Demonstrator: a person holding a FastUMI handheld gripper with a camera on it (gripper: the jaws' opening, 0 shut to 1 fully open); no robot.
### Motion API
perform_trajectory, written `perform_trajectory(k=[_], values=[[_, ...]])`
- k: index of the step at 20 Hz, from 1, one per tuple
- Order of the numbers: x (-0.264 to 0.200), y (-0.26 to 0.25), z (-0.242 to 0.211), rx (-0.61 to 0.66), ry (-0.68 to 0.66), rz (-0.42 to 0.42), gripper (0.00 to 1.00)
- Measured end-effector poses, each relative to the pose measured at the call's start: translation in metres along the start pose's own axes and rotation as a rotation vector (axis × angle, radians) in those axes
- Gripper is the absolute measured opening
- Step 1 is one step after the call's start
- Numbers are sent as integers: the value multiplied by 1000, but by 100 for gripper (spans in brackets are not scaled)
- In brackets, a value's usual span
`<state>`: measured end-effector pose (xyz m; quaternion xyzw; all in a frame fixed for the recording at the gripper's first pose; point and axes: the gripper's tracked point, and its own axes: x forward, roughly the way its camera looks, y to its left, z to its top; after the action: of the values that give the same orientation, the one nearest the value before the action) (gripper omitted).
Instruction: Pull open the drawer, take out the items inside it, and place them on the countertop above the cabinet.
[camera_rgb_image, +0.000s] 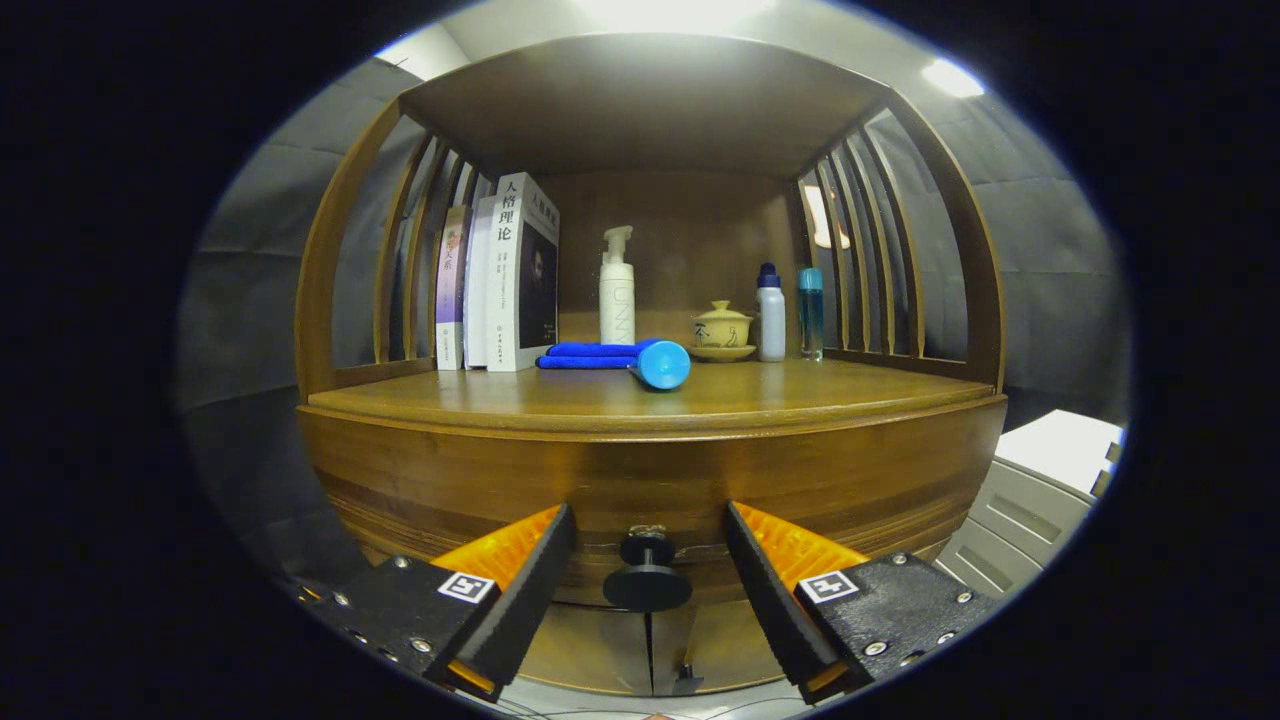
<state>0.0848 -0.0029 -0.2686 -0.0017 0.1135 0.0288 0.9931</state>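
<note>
My fingers (648, 600) stand apart at the bottom centre of the frame, clamped on nothing. The drawer knob (647, 577) sits in the gap between them, touching neither finger.

The knob is dark and round, with a flat disc face on a short stem. Its axis points straight out of the drawer front, toward me. The stem meets the wood under a small metal fitting.

The drawer (650, 480) spans the lower centre of the frame. Its front is a wide band of brown wood with horizontal grain, and its long axis runs left to right. It is closed, flush under the tabletop edge. Its contents cannot be seen.

The tabletop (800, 385) lies directly above the drawer, across the middle of the frame, inside a wooden cabinet (650, 100) with slatted sides. Items standing on it:
- Books (505, 275), upright, centre left.
- A folded blue cloth (590, 355), lying flat beside the books.
- A blue cylinder (663, 364), lying on its side, round end toward me, touching the cloth.
- A white pump bottle (616, 290), upright, behind the cloth.
- A lidded yellow cup (722, 330) on a saucer, centre right.
- A white bottle (770, 312) with a blue cap, then a teal bottle (811, 312), both upright.

A pale plastic unit (1040, 490) stands at lower right, apart from the cabinet.
</note>
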Motion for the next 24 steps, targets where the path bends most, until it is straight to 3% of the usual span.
perform_trajectory(k=[3,6,8,13,15,19,22,24], values=[[-12,5,-5,-59,44,49,95],[-49,-23,14,-132,30,-15,95],[-72,-25,36,-113,-1,-11,95],[-114,-49,116,-125,-54,-18,95],[-125,-46,144,-138,-28,37,95],[-131,-65,217,-186,-94,-5,95],[-130,-56,270,-189,-203,20,95],[-131,-52,277,-171,-200,41,95]])
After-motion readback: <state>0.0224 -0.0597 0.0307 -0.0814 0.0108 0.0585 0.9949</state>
